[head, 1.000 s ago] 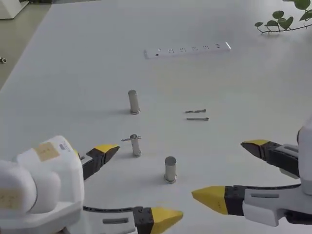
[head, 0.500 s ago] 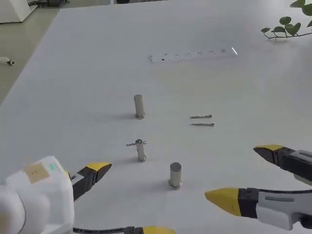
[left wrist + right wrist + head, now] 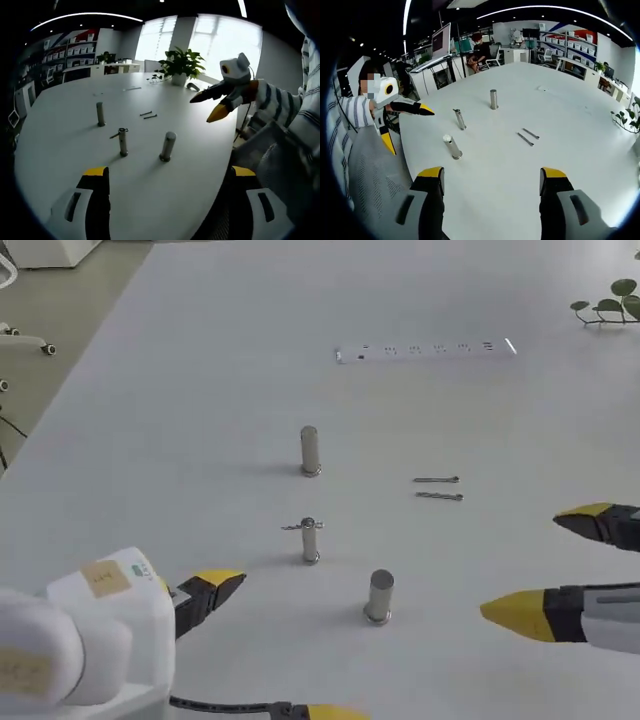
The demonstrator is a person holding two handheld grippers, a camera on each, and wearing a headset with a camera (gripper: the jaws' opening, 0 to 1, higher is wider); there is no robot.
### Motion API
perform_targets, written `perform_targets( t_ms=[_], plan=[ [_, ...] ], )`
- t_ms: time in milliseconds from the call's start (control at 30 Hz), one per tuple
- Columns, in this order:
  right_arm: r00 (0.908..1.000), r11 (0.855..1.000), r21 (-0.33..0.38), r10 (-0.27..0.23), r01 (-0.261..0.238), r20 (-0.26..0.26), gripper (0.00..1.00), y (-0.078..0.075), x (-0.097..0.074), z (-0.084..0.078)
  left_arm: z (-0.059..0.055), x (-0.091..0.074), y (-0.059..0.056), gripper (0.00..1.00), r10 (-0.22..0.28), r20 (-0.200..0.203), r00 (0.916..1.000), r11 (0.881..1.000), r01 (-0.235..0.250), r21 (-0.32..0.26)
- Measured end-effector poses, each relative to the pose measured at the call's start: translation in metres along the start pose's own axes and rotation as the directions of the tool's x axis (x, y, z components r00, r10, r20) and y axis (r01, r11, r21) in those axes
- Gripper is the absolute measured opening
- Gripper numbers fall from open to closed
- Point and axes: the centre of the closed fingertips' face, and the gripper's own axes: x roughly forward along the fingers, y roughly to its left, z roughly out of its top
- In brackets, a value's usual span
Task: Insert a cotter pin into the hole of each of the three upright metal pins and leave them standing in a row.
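Head view: your left tongs and right tongs hover low over the bench, both spread wide, and the tan label is unreadable.
Left gripper view: three metal pins stand upright, and the middle one carries a cotter pin.
Right gripper view: two loose cotter pins lie beside them.

Silver metal pins, white table
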Motion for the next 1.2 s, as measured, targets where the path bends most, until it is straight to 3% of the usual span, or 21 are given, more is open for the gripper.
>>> perform_targets(
  t_ms=[200, 400, 500, 667, 867, 933, 1067, 1200],
  plan=[
    [0.9970, 0.995, -0.096, 0.026, -0.033, -0.073, 0.70, -0.010, 0.009, 0.003, -0.002, -0.001, -0.004, 0.99, -0.002, -0.008, 1.0000, 1.000, 0.002, -0.004],
    [0.9907, 0.977, -0.206, 0.035, -0.062, -0.131, 0.64, -0.020, 0.018, 0.007, -0.014, -0.001, -0.007, 0.99, -0.002, -0.054, 0.9985, 1.000, 0.002, 0.002],
    [0.9865, 0.963, -0.257, 0.043, -0.083, -0.158, 0.61, -0.024, 0.024, 0.010, -0.015, -0.002, -0.005, 0.98, 0.012, -0.056, 0.9984, 1.000, -0.012, 0.004],
    [0.9805, 0.952, -0.284, 0.060, -0.113, -0.187, 0.55, -0.032, 0.032, 0.013, -0.014, -0.005, 0.001, 0.94, 0.037, -0.044, 0.9983, 0.999, -0.038, -0.023],
    [0.9612, 0.915, -0.375, 0.044, -0.148, -0.272, 0.52, -0.045, 0.038, 0.011, -0.013, -0.010, 0.006, 0.94, 0.056, -0.038, 0.9978, 0.998, -0.057, -0.035],
    [0.9560, 0.906, -0.391, 0.045, -0.161, -0.290, 0.51, -0.056, 0.042, 0.013, -0.012, -0.011, 0.006, 0.94, 0.057, -0.034, 0.9978, 0.997, -0.058, -0.041],
    [0.9464, 0.895, -0.407, 0.047, -0.182, -0.320, 0.46, -0.068, 0.051, 0.015, -0.013, -0.012, 0.006, 0.94, 0.060, -0.035, 0.9976, 0.997, -0.061, -0.045],
    [0.9351, 0.883, -0.416, 0.067, -0.218, -0.348, 0.41, -0.067, 0.056, 0.012, -0.015, -0.013, 0.005, 0.94, 0.058, -0.040, 0.9975, 0.997, -0.060, -0.045]
  ],
)
